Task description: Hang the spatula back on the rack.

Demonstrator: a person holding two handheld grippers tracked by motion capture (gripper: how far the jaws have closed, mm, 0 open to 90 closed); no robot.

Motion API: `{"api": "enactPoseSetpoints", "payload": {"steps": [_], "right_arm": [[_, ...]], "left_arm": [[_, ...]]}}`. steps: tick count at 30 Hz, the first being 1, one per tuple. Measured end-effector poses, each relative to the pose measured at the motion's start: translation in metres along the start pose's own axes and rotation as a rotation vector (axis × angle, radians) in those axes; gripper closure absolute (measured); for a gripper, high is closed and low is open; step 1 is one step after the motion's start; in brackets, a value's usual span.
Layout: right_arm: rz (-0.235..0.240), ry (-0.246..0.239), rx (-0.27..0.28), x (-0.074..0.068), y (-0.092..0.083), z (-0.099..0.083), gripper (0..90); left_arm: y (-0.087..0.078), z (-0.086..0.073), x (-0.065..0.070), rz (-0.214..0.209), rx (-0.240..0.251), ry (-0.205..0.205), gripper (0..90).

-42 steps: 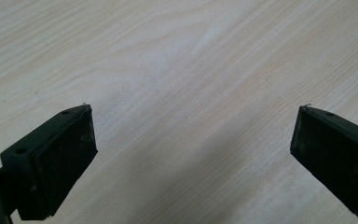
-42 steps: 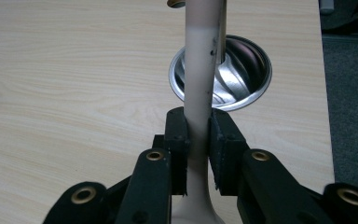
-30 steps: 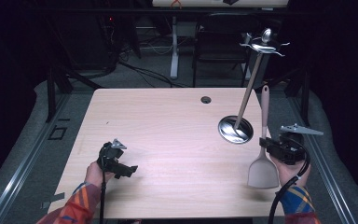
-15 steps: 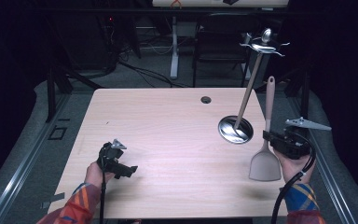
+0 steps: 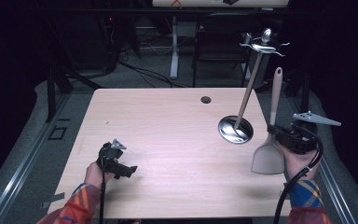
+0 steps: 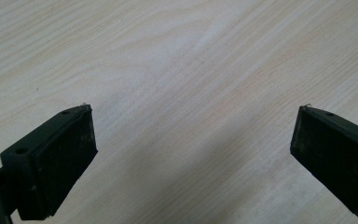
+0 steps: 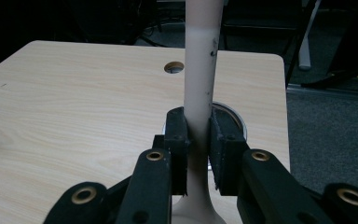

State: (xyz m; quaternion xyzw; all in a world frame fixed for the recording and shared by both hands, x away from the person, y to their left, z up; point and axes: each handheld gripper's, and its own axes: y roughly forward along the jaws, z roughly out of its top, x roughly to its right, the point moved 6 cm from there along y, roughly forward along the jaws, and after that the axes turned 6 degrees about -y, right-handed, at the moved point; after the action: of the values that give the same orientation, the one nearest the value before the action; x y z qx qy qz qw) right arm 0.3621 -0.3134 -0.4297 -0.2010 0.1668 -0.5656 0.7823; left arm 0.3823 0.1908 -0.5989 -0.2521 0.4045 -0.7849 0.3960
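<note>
The right claw (image 5: 276, 132) is clamped on the spatula (image 5: 269, 156) handle, just right of the utensil stand (image 5: 235, 129). The left claw (image 5: 126, 170) gapes apart over the counter (image 5: 168, 121).

Two black handheld grippers are seen. The left gripper (image 5: 121, 169) is topped by a small grey three-cornered plate, and its fingers (image 6: 58, 161) are thick black blocks with flat matte pads. The right gripper (image 7: 198, 154) is built from black links pinned with brass-coloured rivets; a larger grey plate and a looping black cable are attached. Plaid sleeves in orange, red and blue are worn.
</note>
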Motion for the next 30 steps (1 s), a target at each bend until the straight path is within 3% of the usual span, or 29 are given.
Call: {"api": "enactPoseSetpoints", "payload": {"steps": [20, 30], "right_arm": [[0.017, -0.002, 0.075, 0.006, -0.009, 0.024, 79.0], [0.037, -0.005, 0.074, 0.005, -0.005, 0.031, 79.0]], "left_arm": [[0.002, -0.001, 0.000, -0.003, -0.007, -0.007, 0.0], [0.002, -0.001, 0.000, 0.001, -0.010, -0.006, 0.0]]}}
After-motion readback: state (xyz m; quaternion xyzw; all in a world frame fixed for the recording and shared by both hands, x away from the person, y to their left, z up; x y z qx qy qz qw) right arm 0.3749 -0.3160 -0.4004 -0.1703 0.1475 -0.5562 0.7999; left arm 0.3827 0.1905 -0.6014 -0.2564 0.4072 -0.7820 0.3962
